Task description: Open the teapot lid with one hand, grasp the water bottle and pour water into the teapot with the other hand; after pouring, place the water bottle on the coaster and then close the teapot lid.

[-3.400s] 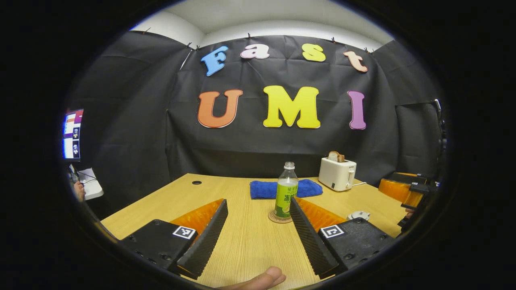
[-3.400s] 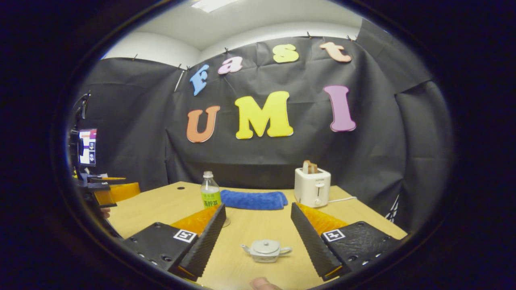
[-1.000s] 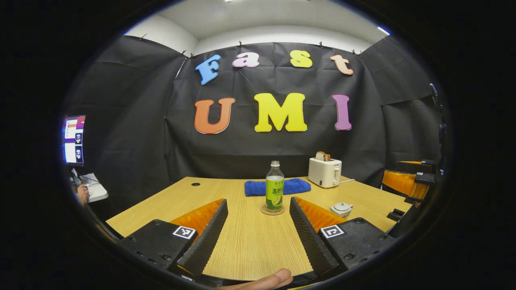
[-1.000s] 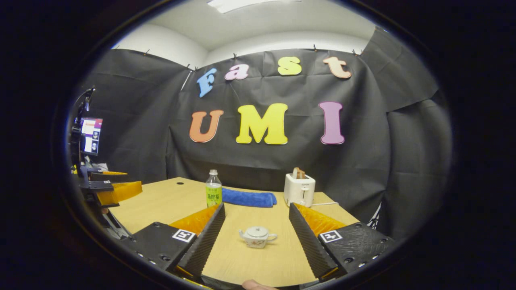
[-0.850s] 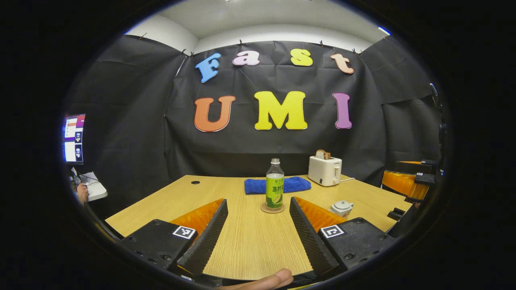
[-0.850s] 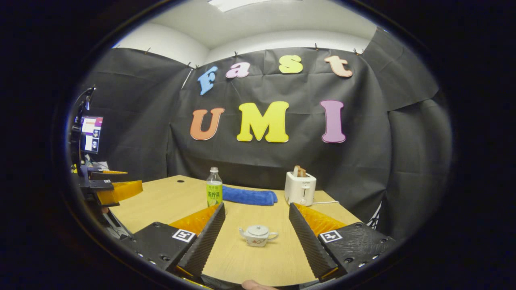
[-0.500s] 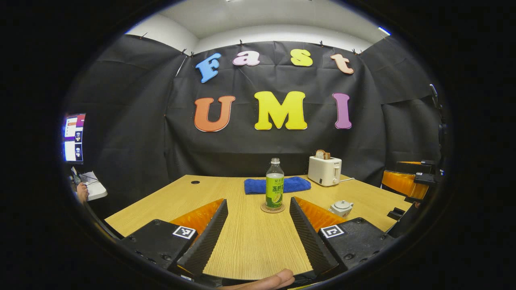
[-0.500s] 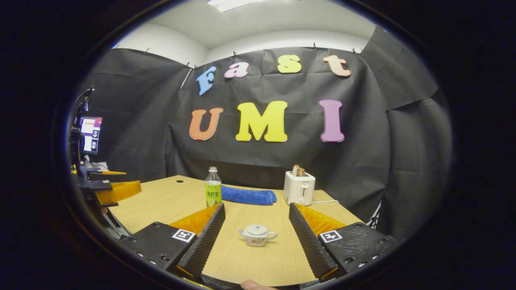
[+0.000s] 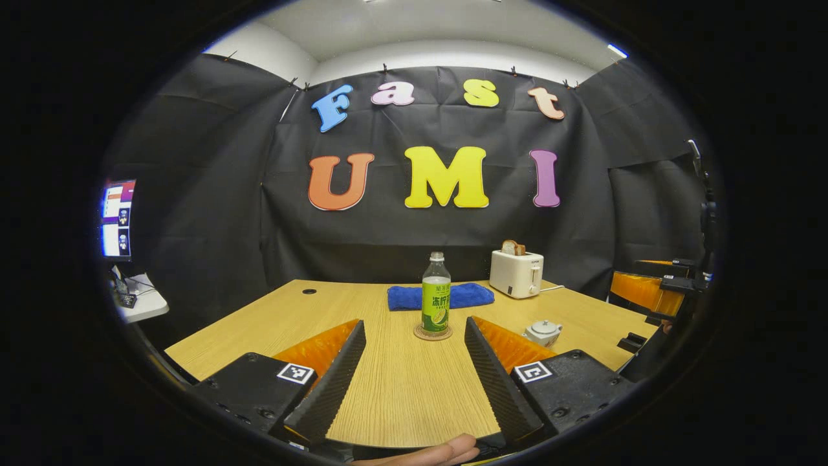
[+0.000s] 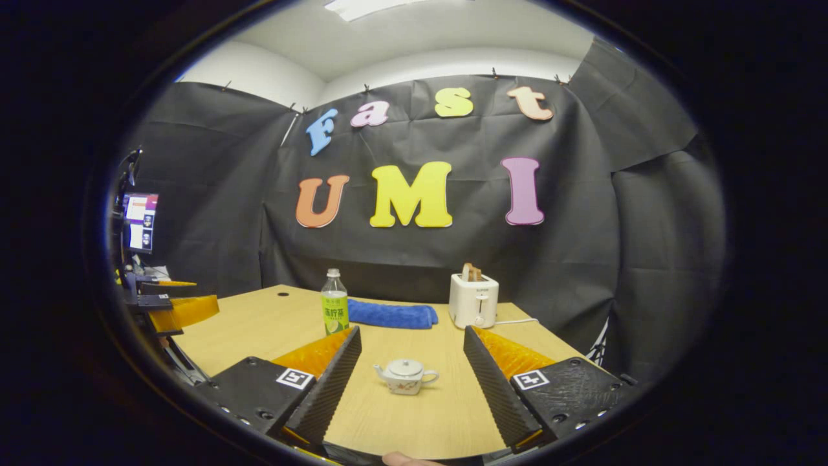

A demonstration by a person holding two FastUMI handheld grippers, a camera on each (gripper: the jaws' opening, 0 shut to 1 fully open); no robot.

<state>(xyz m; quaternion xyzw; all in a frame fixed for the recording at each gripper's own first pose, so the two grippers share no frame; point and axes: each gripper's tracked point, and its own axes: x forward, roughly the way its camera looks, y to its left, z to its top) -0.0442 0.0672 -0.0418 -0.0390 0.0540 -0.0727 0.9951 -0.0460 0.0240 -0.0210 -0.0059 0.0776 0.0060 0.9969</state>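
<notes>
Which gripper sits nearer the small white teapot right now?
Right. The right gripper faces the small white teapot between its open fingers; the left gripper has it off to its right, aiming at the green-labelled bottle.

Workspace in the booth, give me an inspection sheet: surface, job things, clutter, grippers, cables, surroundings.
Surface: wooden table, a small round hole near its far left corner.
Job's things: water bottle upright on the coaster; teapot with its lid on, standing alone on the table.
Clutter: blue towel folded behind the bottle; white toaster holding toast.
Grippers: left gripper jaws open, facing the bottle, holding nothing; right gripper jaws open, facing the teapot, holding nothing.
Cables: a white cord runs from the toaster.
Surroundings: black cloth wall; a lit screen at the left.
</notes>
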